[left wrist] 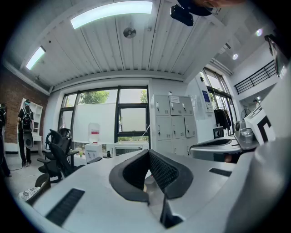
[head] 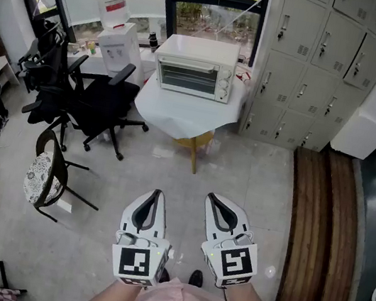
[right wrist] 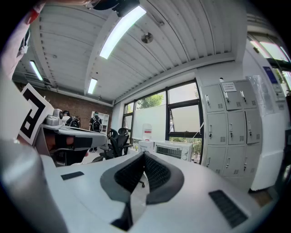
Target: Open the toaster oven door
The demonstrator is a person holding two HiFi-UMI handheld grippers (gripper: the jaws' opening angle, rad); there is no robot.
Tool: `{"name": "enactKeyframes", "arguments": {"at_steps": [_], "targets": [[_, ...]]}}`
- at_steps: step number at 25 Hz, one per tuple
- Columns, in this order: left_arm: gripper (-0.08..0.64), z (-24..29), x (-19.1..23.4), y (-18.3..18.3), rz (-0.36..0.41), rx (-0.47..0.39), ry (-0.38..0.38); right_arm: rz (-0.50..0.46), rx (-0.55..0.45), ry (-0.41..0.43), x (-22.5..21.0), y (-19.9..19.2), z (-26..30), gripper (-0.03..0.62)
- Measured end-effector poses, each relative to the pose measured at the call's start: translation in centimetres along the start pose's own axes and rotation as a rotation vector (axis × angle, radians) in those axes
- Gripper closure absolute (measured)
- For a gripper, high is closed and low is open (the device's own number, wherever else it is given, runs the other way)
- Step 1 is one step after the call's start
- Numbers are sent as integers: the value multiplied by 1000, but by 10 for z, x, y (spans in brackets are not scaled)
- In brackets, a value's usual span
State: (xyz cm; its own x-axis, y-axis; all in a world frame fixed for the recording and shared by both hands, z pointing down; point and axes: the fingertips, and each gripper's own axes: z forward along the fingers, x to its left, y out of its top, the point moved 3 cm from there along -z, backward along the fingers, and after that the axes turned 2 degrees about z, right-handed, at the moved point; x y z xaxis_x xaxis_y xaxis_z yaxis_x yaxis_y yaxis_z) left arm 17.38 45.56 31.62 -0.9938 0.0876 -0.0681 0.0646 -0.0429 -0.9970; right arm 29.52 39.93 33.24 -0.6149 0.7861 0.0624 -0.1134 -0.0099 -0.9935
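Observation:
The white toaster oven [head: 195, 68] stands on a small table with a white cover [head: 179, 116] by the window, its glass door closed. It shows far off in the left gripper view as the toaster oven [left wrist: 125, 148] and in the right gripper view as the toaster oven [right wrist: 175, 150]. Both grippers hang low near the person's body, well short of the table. My left gripper [head: 158, 193] is shut with nothing in it, jaw tips touching [left wrist: 148, 151]. My right gripper [head: 211, 198] is likewise shut and empty, its tips meeting [right wrist: 144, 154].
Black office chairs [head: 89, 100] crowd the table's left side, and a chair with a patterned cushion [head: 43, 175] stands nearer. A water dispenser [head: 120, 44] sits behind. Grey lockers [head: 319, 61] line the right, with a wooden bench [head: 322, 227] along the floor.

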Motion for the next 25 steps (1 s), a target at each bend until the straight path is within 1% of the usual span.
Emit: {"name": "enactKeyframes", "arguments": {"at_steps": [4, 8, 13, 16, 21, 25], "targets": [[548, -2, -4, -5, 5, 4, -3, 0, 0, -7, -2, 1, -2, 591], [548, 0, -16, -9, 7, 4, -6, 3, 8, 7, -11, -5, -9, 591], [548, 4, -20, -9, 5, 21, 36, 36, 1, 8, -31, -10, -16, 591], [548, 5, -22, -14, 6, 35, 53, 46, 22, 15, -40, -19, -14, 584], [548, 12, -6, -32, 4, 77, 82, 60, 61, 39, -40, -36, 9, 586], [548, 34, 18, -42, -10, 86, 88, 74, 84, 55, -39, -44, 45, 589]]}}
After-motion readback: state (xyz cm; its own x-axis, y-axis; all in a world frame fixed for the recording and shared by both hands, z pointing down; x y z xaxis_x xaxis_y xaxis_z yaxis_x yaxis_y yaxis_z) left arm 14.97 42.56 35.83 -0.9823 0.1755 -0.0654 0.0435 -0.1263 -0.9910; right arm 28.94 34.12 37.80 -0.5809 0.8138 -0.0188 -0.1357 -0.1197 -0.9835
